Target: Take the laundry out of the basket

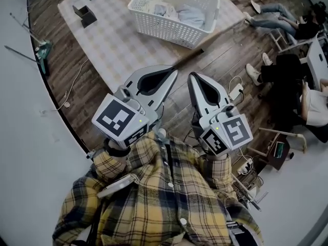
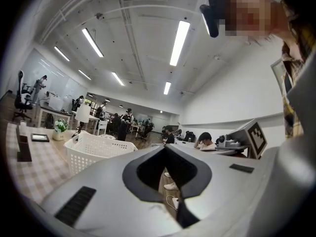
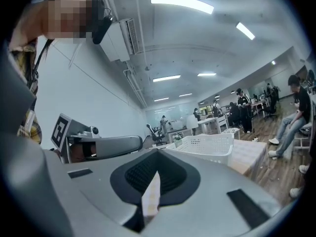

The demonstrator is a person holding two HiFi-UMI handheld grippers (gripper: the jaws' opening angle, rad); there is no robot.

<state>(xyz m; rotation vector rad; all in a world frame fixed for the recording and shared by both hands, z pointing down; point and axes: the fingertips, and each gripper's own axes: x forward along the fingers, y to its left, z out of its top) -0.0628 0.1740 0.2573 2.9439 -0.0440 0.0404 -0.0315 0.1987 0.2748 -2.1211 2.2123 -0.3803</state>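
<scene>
The basket (image 1: 164, 29) is white with a lattice of small holes. The laundry (image 1: 190, 15) is pale blue and white. The rug (image 1: 110, 45) is beige check and the floor (image 1: 225, 60) is dark wood planks. The shirt (image 1: 164, 199) is yellow-and-black plaid. The left gripper (image 1: 171, 74) and right gripper (image 1: 193, 77) are grey, with black-and-white markers.

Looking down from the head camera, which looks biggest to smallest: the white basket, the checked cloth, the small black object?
1. checked cloth
2. white basket
3. small black object, far smaller

All three lie at a similar distance from the camera, so the order seems safe.
</scene>
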